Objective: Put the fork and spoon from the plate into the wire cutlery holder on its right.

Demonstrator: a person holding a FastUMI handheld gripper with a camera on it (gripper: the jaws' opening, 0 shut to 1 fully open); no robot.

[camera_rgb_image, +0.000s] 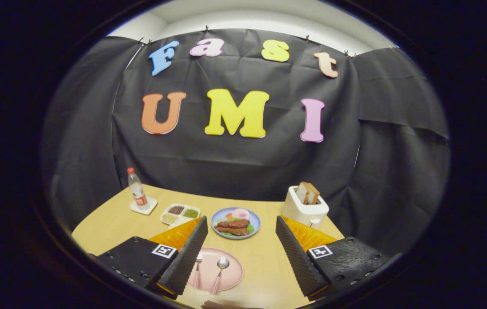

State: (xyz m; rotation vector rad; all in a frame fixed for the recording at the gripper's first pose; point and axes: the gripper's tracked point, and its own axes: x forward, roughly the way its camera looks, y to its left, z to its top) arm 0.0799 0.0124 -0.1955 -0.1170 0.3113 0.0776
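A pink plate (pixel 231 274) lies on the wooden table between my fingers, close to the left one. On it rest a spoon (pixel 219 271) with a pink handle and, to its left, a fork (pixel 198 269) partly hidden by the left finger. My gripper (pixel 241 244) is open and hovers above the table with nothing between its fingers. The left fingertip (pixel 198 234) and the right fingertip (pixel 284 234) stand wide apart.
Beyond the fingers sits a blue plate (pixel 219 214) with meat and egg. Farther left are a divided tray of foods (pixel 179 213) and a bottle (pixel 137 190) on a coaster. A white toaster (pixel 304 209) with bread stands beyond the right finger.
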